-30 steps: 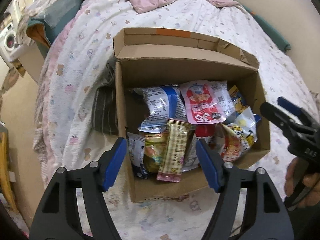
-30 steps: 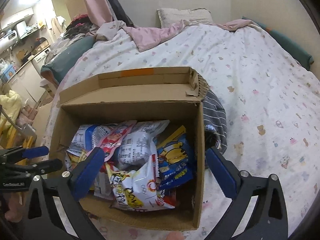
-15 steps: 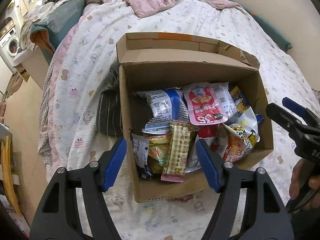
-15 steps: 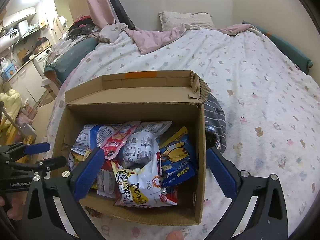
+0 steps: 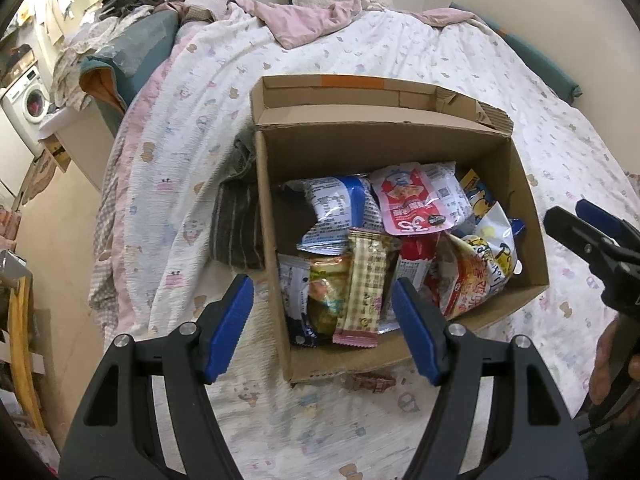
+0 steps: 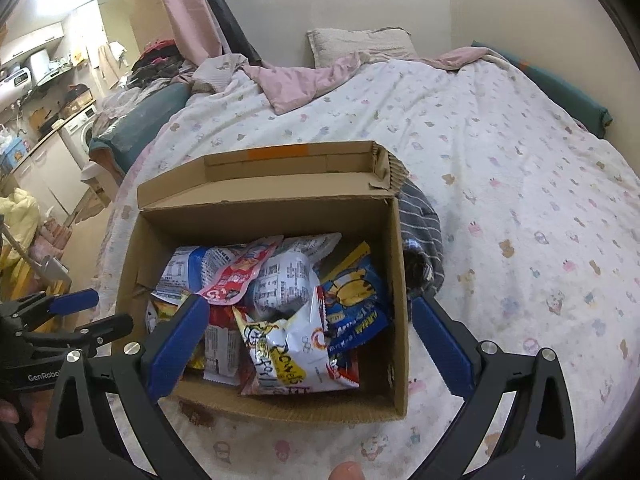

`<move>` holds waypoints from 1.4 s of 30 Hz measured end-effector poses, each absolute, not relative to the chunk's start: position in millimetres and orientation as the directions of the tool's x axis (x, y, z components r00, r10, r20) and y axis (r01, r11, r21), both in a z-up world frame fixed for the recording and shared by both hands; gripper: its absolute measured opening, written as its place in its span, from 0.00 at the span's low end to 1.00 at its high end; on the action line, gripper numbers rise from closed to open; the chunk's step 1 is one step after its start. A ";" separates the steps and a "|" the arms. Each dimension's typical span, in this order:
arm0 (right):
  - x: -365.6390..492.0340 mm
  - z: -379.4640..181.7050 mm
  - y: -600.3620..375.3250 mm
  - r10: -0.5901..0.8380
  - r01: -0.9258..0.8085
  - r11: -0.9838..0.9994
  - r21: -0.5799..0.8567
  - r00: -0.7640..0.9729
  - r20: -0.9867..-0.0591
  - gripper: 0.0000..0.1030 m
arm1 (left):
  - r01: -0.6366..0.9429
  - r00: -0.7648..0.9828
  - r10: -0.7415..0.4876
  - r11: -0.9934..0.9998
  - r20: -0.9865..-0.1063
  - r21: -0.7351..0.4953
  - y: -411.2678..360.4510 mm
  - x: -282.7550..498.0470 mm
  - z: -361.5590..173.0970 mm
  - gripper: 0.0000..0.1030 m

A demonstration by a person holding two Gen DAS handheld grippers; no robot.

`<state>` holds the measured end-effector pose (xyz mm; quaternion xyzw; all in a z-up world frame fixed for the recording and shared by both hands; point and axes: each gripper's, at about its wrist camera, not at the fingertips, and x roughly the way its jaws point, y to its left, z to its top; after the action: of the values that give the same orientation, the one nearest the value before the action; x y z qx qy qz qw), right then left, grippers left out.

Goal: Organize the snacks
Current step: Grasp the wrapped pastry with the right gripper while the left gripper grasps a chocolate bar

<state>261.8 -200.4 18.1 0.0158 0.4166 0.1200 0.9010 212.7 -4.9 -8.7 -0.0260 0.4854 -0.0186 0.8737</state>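
Right at the bottom of each frame, both tongs stand wide, empty, touching nothing: the left gripper [image 5: 322, 320] hangs over the box's near left corner, the right gripper [image 6: 310, 334] straddles its near right wall. Mid-frame, the cardboard box [image 6: 394, 280] sits on the bedspread [image 6: 520, 200], snack packets [image 6: 288, 320] heaped nearly to its rim. A striped cloth [image 6: 424, 232] crowds one side wall; beyond, upper right, open bed.

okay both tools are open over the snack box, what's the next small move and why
Probably lower the left tool onto the upright checkered bar at the box's near edge. Its pads are open and empty, and the bar stands free above the other packets, roughly between them.
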 end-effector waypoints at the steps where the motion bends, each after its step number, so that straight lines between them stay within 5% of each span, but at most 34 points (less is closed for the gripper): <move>1: 259.2 18.0 -200.9 0.228 -0.200 0.971 0.129 0.624 -0.747 1.00 | 0.006 0.530 -0.056 0.998 -0.846 -0.062 -3.4 210.7 -8.5 0.66; 16: 187.6 -3.3 -180.9 0.332 -0.156 0.942 0.298 0.580 -0.744 1.00 | -0.081 0.489 -0.039 0.993 -0.871 -0.090 22.3 174.4 -29.4 0.66; 29: 174.1 -93.3 -158.2 0.299 -0.025 0.948 0.318 0.415 -0.859 1.00 | -0.117 0.499 -0.008 0.990 -0.867 -0.076 49.5 158.5 -34.7 0.66; 32: 174.7 -106.1 -153.4 0.315 -0.026 0.943 0.332 0.391 -0.865 0.89 | -0.150 0.492 0.002 0.985 -0.871 -0.083 61.7 157.9 -37.5 0.66; 40: 178.5 -120.1 -117.8 0.331 -0.137 0.944 0.301 0.373 -0.867 0.87 | -0.194 0.480 0.025 0.978 -0.877 -0.078 82.6 153.9 -43.6 0.66; 42: 183.5 -126.1 -106.1 0.345 -0.159 0.938 0.307 0.358 -0.868 0.81 | -0.195 0.475 0.024 0.978 -0.880 -0.078 84.9 153.1 -46.5 0.66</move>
<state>183.5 -106.1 -126.1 0.0853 0.5454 0.1535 0.8195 153.1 84.9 -46.5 -0.0841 0.5085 0.0643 0.8545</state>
